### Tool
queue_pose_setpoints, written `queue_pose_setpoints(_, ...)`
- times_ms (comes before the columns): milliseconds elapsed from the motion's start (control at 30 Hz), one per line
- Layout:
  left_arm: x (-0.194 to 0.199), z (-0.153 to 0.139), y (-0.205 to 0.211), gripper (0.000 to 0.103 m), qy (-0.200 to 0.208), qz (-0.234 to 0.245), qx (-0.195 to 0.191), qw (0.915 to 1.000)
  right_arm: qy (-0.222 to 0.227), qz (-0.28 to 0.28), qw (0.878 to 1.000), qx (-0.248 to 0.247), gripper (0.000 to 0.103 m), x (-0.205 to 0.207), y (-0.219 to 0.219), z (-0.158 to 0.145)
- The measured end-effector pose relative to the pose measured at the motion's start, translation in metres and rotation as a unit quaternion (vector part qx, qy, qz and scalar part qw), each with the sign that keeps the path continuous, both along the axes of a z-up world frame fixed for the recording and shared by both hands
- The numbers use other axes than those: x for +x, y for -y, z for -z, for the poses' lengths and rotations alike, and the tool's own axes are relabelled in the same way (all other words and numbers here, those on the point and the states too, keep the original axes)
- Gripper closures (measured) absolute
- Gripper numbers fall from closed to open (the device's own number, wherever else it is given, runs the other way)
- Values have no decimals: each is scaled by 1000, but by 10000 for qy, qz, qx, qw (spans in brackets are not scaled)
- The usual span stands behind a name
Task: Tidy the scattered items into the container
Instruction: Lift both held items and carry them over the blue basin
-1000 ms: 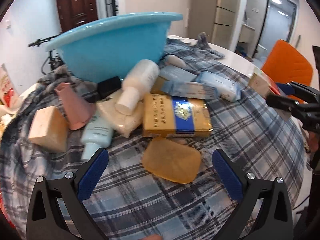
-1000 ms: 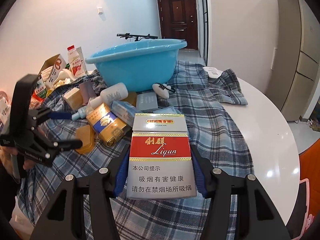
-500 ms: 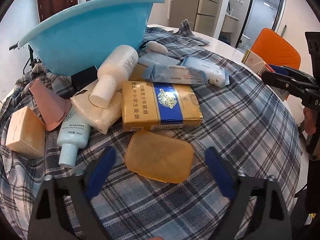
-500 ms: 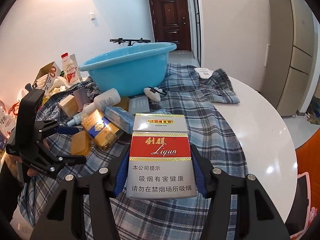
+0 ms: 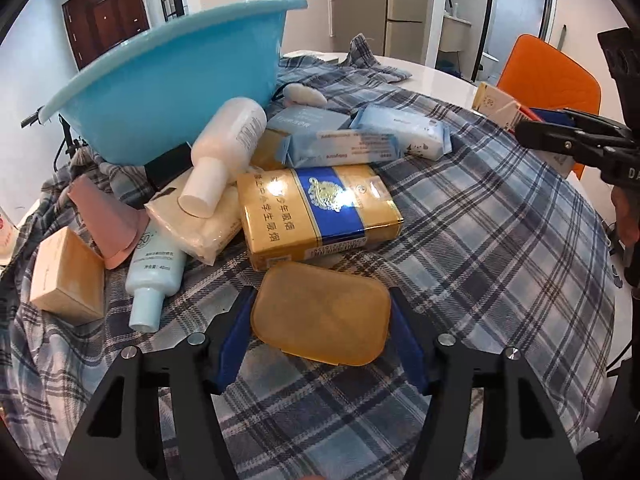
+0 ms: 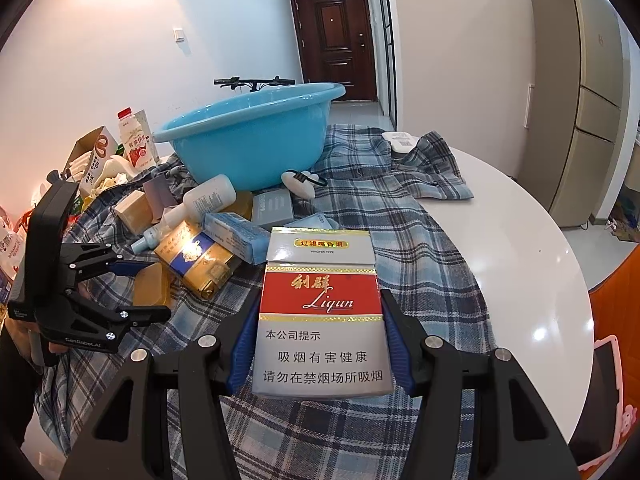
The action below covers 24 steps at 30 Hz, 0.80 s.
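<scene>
My left gripper (image 5: 320, 320) has closed on a flat amber soap case (image 5: 322, 314) lying on the plaid cloth; its blue pads touch both ends. Behind the case lie a gold and blue carton (image 5: 316, 212), a white bottle (image 5: 224, 152), tissue packs (image 5: 400, 132) and a pale blue tube (image 5: 154, 268). The blue basin (image 5: 168, 88) stands at the back left. My right gripper (image 6: 318, 340) is shut on a red and silver cigarette carton (image 6: 320, 312), held above the cloth. The left gripper (image 6: 132, 288) also shows in the right wrist view, with the basin (image 6: 252, 136) beyond.
A tan box (image 5: 68, 280) and a pink holder (image 5: 108, 220) lie at the left. An orange chair (image 5: 548, 80) stands beyond the table's right edge. Milk cartons and bags (image 6: 120, 152) crowd the far left. Bare white tabletop (image 6: 500, 240) lies right of the cloth.
My left gripper moved forward and down around the amber case and its jaws closed onto it. The right gripper kept hold of the red carton and drew back slightly.
</scene>
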<state>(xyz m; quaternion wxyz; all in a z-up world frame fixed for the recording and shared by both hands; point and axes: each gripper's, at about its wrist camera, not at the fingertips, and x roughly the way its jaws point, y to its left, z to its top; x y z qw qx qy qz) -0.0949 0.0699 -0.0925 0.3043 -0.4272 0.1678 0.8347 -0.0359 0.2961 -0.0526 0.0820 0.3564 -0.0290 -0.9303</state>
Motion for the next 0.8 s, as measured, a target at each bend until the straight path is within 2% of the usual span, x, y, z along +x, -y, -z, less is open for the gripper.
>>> queue_pose_setpoints(133,8,-13,7,40,-110,-92,69,9999,-40,-37,10000,9,45,2,4,-4)
queue_pose_setpoints(233,18,-25,16,40,-100,-160,289,9994,-68,-80,9999,38,45,3,9,-7)
queue_pose_setpoints(433,41,-61,28,40,-565,-687,458,9950,-133,-179,9996,149,45,4,24,-17)
queue_pose_setpoints(533,47,-80,33,40,-796,-1103,522,9893,-188,-250,9993,223,45,2,37,-23)
queue_pose_setpoints(667,52,-103,36,40,-1275,-1715,368,9762,-283,-339,9988,204,45,-5,53,-34)
queue_pose_setpoints(800,45,-114,42,40,-1372,-2042,617,9673,-423,-405,9976,365,45,-15,73,-49)
